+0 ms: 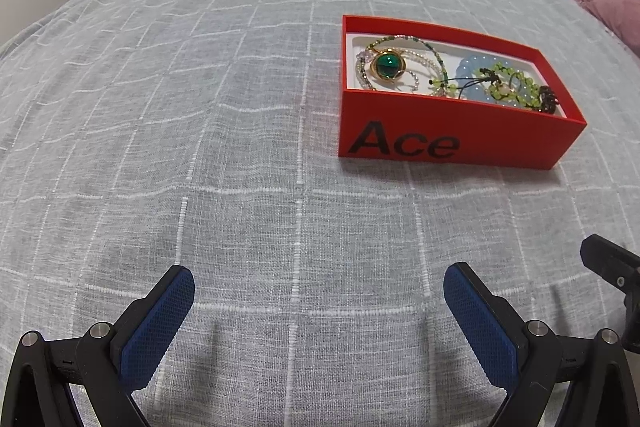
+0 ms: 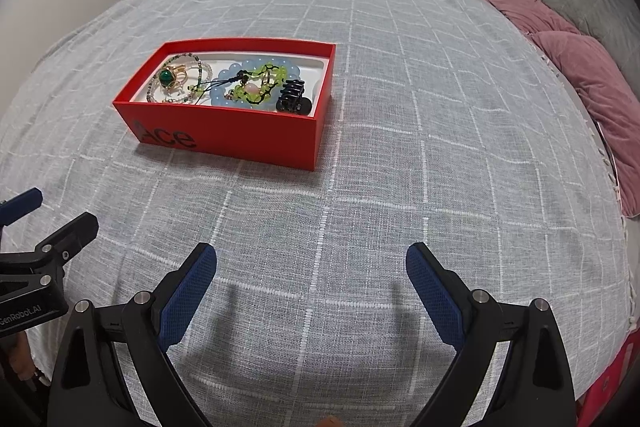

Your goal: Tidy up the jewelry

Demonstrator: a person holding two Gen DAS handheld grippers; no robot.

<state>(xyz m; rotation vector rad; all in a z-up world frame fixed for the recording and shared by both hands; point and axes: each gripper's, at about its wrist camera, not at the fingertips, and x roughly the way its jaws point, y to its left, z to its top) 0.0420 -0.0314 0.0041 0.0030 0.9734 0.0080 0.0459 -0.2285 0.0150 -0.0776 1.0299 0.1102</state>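
Clearly both the left gripper (image 1: 319, 311) and right gripper (image 2: 311, 291) gape empty over the bedspread (image 1: 200, 147), while the red box (image 1: 448, 131) at one o'clock holds light, slippery, tangle-prone bead bracelets (image 1: 508, 83), best pinched by one strand.

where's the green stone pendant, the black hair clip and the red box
green stone pendant (image 1: 387, 64), left wrist view, on the stone's centre
black hair clip (image 2: 293, 96), right wrist view, on its teeth
red box (image 2: 240, 131), right wrist view, on the near wall
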